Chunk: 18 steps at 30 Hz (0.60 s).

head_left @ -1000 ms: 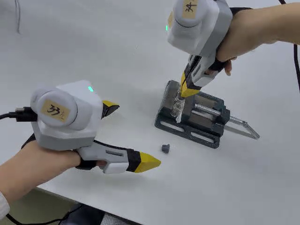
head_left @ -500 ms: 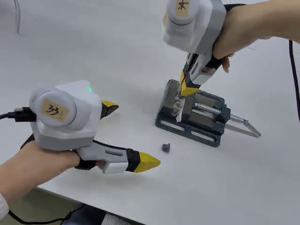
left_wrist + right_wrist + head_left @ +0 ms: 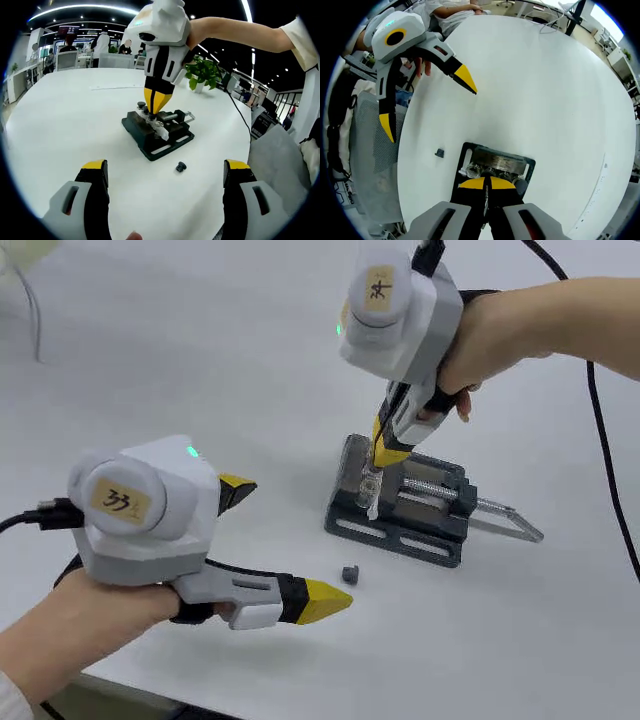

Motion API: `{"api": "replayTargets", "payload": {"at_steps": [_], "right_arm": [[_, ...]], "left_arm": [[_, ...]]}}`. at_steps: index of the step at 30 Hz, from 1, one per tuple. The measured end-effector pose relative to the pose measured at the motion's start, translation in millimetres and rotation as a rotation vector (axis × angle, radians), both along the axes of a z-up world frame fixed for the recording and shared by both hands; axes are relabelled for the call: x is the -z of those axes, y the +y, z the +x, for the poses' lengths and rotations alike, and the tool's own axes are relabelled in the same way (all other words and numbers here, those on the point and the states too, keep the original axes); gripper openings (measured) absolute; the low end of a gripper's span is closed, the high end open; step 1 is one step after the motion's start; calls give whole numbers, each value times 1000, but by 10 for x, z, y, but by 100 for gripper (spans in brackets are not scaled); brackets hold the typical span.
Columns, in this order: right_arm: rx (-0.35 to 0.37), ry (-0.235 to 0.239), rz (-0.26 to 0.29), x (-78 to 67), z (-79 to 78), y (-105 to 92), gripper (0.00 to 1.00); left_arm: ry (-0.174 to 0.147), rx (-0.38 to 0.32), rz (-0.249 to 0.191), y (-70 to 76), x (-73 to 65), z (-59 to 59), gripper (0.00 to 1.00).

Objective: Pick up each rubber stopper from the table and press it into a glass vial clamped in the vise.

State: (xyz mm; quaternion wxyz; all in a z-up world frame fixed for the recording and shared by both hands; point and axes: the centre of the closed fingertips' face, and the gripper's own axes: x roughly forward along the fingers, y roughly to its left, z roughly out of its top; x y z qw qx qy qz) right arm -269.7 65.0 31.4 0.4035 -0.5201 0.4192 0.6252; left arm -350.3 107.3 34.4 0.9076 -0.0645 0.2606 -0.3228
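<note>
A dark vise (image 3: pixel 436 530) (image 3: pixel 172 142) (image 3: pixel 470 152) stands on the white table and clamps a row of small glass vials (image 3: pixel 368 488) (image 3: pixel 161 129) (image 3: pixel 473 171). My right gripper (image 3: pixel 385 453) (image 3: pixel 156 101) (image 3: pixel 485 184) points down with its yellow tips shut together right at the vial tops; I see nothing between the tips. One dark rubber stopper (image 3: pixel 349 574) (image 3: pixel 180 166) (image 3: pixel 439 151) lies loose on the table in front of the vise. My left gripper (image 3: pixel 285 542) (image 3: pixel 165 167) (image 3: pixel 426 104) hovers open, left of the stopper and apart from it.
The vise's screw handle (image 3: pixel 505 517) sticks out to the right. A black cable (image 3: pixel 600 440) trails from the right hand. The table's near edge (image 3: pixel 200 702) lies just below the left hand. A potted plant (image 3: pixel 202 75) stands at the far side.
The head camera has shifted a little. The right gripper stays shut over the vials. The left gripper's lower tip has edged slightly closer to the loose stopper.
</note>
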Motion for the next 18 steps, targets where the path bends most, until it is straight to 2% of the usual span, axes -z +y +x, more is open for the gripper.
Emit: {"api": "replayTargets", "payload": {"at_steps": [8,12,18], "right_arm": [[3,-12,27,-1,32,5,0],[-18,-25,66,-17,35,-14,0],[-29,-34,113,-27,21,-3,0]], "left_arm": [[-28,7,15,-41,-127,21,95],[-33,5,23,-40,-246,10,95],[-35,2,41,17,-250,-18,96]]}}
